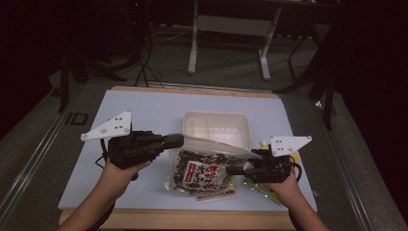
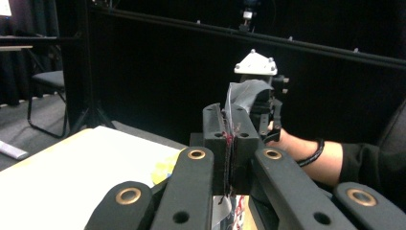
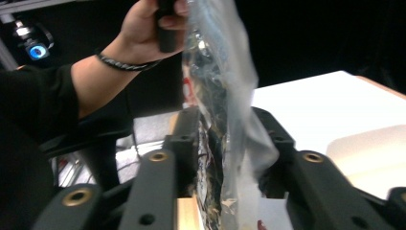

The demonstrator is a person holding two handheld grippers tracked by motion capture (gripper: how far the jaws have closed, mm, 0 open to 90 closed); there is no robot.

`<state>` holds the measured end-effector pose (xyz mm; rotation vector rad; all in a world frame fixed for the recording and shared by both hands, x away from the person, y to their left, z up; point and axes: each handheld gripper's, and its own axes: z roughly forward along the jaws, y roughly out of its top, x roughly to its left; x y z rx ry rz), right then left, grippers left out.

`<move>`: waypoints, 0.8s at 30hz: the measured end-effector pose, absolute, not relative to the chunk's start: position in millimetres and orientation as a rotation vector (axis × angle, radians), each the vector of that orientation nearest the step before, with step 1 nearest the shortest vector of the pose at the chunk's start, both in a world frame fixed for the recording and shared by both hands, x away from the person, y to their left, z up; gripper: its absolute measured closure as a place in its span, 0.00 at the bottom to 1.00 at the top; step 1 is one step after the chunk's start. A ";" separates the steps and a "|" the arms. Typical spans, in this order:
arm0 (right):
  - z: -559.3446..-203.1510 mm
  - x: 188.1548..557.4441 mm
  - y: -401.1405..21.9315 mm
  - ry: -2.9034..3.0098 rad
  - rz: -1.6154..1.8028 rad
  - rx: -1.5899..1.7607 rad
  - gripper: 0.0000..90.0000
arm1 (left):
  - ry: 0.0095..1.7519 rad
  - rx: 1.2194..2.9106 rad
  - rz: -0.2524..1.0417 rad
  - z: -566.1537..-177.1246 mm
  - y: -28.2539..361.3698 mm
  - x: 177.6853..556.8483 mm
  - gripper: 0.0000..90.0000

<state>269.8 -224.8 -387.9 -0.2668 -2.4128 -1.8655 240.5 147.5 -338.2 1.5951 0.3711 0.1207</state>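
A clear plastic bag [image 1: 216, 146] holding a seaweed snack packet [image 1: 199, 174] lies in the middle of the table. My left gripper [image 1: 179, 141] is shut on the bag's upper left edge; in the left gripper view its jaws [image 2: 230, 141] pinch the thin plastic [image 2: 242, 91] flat. My right gripper [image 1: 232, 170] is at the bag's right side. In the right gripper view the bag [image 3: 225, 96] hangs between its jaws [image 3: 230, 143], and both pads touch the puffy plastic.
A white divided tray [image 1: 217, 126] stands just behind the bag. A yellow-green packet [image 1: 262, 188] lies under my right hand. The pale blue table top [image 1: 139, 110] has free room at the left and back. Table legs and chairs stand beyond.
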 end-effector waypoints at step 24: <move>-365.7 268.2 -228.7 -2.431 -1.814 -0.286 0.86 | 0.368 1.613 0.195 -335.4 165.2 242.1 0.42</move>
